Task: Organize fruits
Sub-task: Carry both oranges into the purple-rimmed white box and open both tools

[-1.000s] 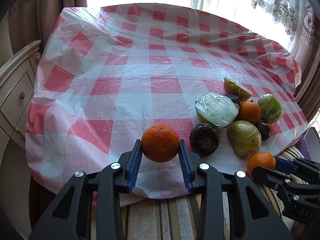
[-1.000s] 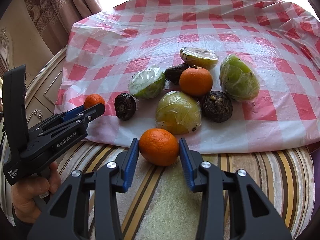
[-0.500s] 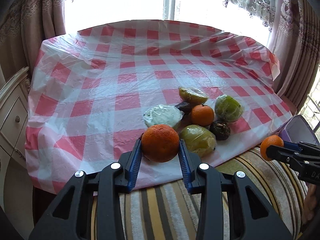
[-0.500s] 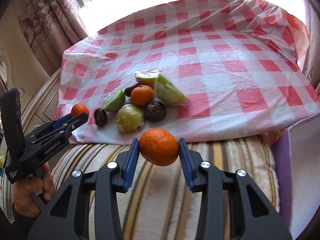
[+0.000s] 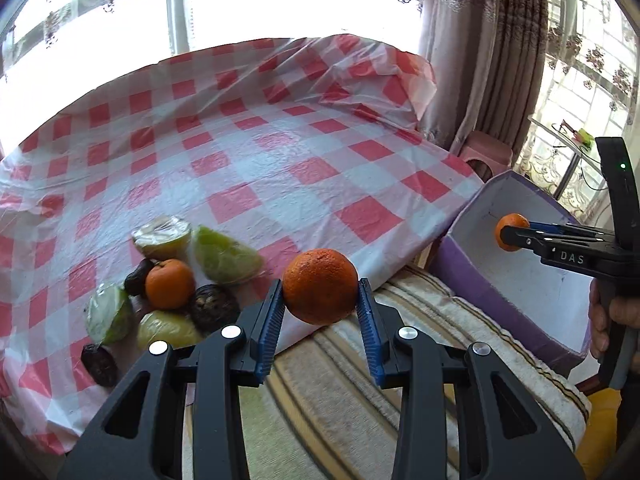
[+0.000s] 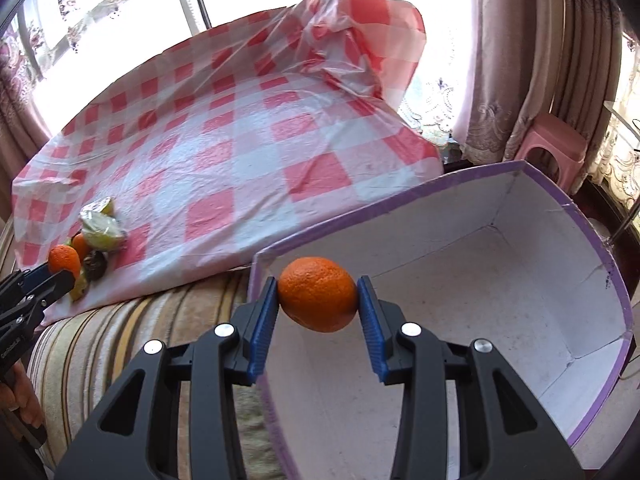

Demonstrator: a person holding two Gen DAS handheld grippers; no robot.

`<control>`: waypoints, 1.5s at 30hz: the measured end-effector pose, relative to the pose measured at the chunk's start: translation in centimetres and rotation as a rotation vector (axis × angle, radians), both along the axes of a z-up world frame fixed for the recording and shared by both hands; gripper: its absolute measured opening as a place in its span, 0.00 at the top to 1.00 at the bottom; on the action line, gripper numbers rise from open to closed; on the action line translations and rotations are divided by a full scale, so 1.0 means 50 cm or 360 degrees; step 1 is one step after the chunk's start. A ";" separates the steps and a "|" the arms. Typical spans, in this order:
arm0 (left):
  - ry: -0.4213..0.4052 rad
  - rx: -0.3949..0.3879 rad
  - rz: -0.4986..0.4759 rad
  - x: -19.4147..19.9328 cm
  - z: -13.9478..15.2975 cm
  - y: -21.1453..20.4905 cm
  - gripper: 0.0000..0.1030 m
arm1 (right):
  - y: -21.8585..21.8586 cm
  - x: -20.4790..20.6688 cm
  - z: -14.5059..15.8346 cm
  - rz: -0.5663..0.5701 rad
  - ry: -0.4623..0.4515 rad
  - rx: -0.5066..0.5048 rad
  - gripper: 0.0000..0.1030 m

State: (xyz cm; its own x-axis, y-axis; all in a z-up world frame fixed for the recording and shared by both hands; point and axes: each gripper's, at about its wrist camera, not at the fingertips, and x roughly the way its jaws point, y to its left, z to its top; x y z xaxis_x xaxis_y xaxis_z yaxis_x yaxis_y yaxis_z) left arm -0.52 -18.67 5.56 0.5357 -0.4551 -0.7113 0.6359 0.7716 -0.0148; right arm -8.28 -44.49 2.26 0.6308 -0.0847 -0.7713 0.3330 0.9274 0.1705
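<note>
My left gripper [image 5: 320,304] is shut on an orange [image 5: 320,286], held in the air above the striped cushion near the table's front edge. My right gripper [image 6: 318,300] is shut on a second orange [image 6: 317,294] over the near rim of a purple box with a white inside [image 6: 520,288]. The left wrist view shows that box [image 5: 516,280] at the right with the right gripper [image 5: 505,233] and its orange [image 5: 510,226] over it. A heap of fruit [image 5: 168,280] stays on the checked tablecloth: one orange, wrapped green pieces and dark round fruits.
The red and white checked plastic cloth [image 5: 280,152] covers the table. A striped cushion [image 5: 340,400] lies between the table and the box. A pink stool [image 6: 556,140] and curtains stand behind the box. A person's hand [image 5: 608,320] grips the right tool's handle.
Both grippers have swung to the right with their oranges, away from the fruit heap. The right one has come over the purple box; the left one has followed toward it.
</note>
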 end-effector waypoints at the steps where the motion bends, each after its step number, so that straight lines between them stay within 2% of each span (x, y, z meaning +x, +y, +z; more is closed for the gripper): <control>1: -0.0007 0.0009 -0.0042 -0.002 0.002 -0.027 0.66 | -0.019 -0.001 -0.005 -0.0032 0.0001 0.0005 0.61; 5: -0.0048 0.0073 -0.0237 -0.019 0.001 -0.139 0.66 | -0.086 0.004 -0.032 -0.0128 0.0021 0.0068 0.61; 10: -0.0065 0.0211 -0.0470 -0.052 -0.028 -0.283 0.66 | -0.147 0.020 -0.074 -0.0230 0.0051 0.0224 0.61; 16: -0.0155 0.0529 -0.0691 -0.104 -0.096 -0.420 0.66 | -0.214 0.031 -0.145 -0.0360 0.0100 0.0543 0.61; 21: -0.0167 0.0711 -0.0793 -0.119 -0.150 -0.473 0.66 | -0.232 0.045 -0.196 -0.0415 0.0194 0.0675 0.61; 26: -0.0165 0.0820 -0.0766 -0.103 -0.187 -0.489 0.65 | -0.237 0.054 -0.227 -0.0470 0.0292 0.0655 0.59; 30: -0.0152 0.0855 -0.0698 -0.084 -0.207 -0.491 0.64 | -0.228 0.057 -0.234 -0.0459 0.0306 0.0656 0.57; 32: -0.0141 0.0856 -0.0682 -0.078 -0.210 -0.491 0.63 | -0.219 0.062 -0.232 -0.0443 0.0310 0.0627 0.46; 33: -0.0151 0.0859 -0.0670 -0.076 -0.210 -0.491 0.59 | -0.214 0.065 -0.231 -0.0431 0.0316 0.0609 0.43; 34: -0.0156 0.0858 -0.0660 -0.075 -0.209 -0.491 0.58 | -0.208 0.067 -0.231 -0.0422 0.0316 0.0605 0.38; 36: -0.0170 0.0850 -0.0621 -0.069 -0.205 -0.487 0.45 | -0.197 0.075 -0.232 -0.0407 0.0317 0.0613 0.35; 43: -0.0105 0.0789 -0.0612 -0.048 -0.196 -0.481 0.44 | -0.170 0.081 -0.239 -0.0393 0.0326 0.0612 0.31; 45: -0.0091 0.0768 -0.0598 -0.043 -0.191 -0.478 0.46 | -0.160 0.091 -0.236 -0.0393 0.0320 0.0607 0.30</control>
State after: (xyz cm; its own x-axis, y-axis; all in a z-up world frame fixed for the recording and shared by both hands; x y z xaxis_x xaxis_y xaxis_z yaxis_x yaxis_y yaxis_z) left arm -2.66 -42.56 -4.01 0.4445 -0.2540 -0.8590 0.8552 0.4057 0.3226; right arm -3.75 -52.50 -9.54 0.4630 0.0991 -0.8808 0.5960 0.7007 0.3922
